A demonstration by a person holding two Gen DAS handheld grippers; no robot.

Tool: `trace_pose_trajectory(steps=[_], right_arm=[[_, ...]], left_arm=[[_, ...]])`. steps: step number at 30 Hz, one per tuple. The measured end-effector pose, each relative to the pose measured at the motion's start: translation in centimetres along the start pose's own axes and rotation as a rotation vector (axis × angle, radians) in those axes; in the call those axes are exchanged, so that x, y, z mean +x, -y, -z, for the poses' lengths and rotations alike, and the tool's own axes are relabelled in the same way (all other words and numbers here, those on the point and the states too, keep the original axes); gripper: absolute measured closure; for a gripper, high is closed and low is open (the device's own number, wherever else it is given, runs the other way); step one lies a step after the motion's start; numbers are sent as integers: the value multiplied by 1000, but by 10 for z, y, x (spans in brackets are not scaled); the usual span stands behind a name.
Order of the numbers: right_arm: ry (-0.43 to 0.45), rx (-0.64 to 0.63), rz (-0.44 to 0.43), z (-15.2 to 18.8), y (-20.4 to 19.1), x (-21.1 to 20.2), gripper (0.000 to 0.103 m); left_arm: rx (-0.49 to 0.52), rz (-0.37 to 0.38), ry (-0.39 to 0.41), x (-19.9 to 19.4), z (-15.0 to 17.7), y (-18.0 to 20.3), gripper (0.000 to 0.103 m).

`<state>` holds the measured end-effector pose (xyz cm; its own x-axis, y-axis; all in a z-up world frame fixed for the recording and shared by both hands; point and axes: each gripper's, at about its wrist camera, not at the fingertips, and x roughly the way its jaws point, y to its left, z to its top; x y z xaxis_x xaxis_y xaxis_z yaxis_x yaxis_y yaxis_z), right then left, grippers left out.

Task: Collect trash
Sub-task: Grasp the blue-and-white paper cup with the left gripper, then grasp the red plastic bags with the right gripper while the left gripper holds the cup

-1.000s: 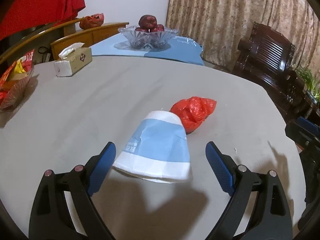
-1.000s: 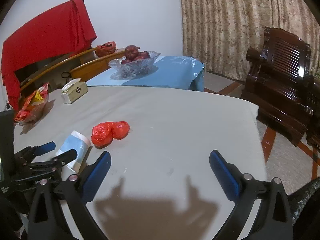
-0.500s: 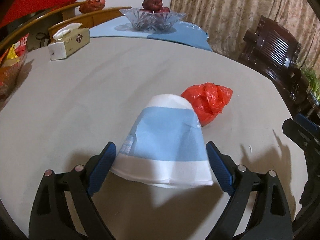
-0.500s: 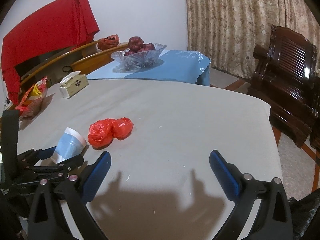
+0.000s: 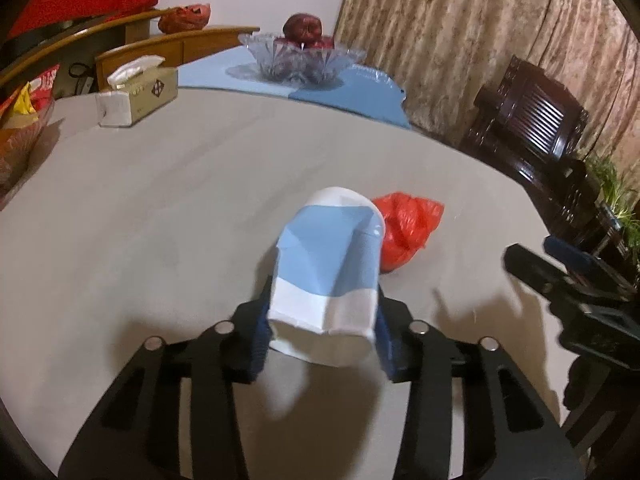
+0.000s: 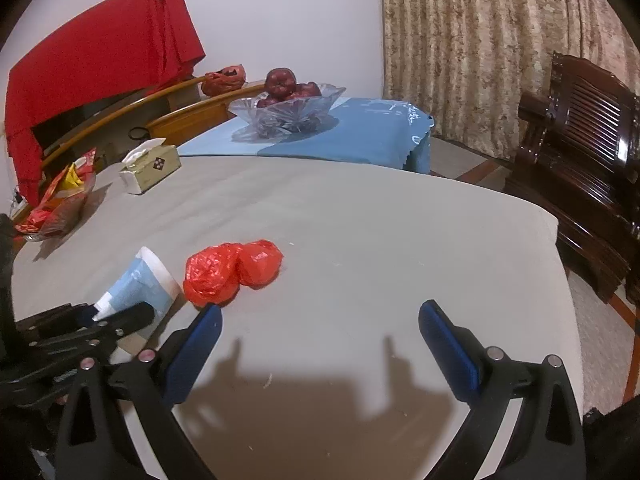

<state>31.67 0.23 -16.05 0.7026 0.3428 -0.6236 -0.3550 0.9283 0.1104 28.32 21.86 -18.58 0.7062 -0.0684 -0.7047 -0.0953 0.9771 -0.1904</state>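
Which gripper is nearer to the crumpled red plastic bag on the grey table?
Left. The left gripper holds the blue-and-white paper cup beside the crumpled red plastic bag; the open right gripper hovers apart, nearer the camera.

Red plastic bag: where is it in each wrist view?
Left wrist: red plastic bag right of centre, just behind the paper cup pinched in the left tool.
Right wrist: left of centre, right of the cup.
Shared landmark: tissue box.

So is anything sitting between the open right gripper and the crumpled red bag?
Nothing visible does. Only bare grey table lies between the right gripper and the red bag; the paper cup sits off to its left.
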Motion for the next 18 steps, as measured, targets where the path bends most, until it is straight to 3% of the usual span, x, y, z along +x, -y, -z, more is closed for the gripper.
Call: trace_pose_trajectory(steps=[18], right_arm=[[-30, -48, -74, -22, -52, 43, 6]], left_arm=[[-45, -96, 61, -17, -9, -41, 63]])
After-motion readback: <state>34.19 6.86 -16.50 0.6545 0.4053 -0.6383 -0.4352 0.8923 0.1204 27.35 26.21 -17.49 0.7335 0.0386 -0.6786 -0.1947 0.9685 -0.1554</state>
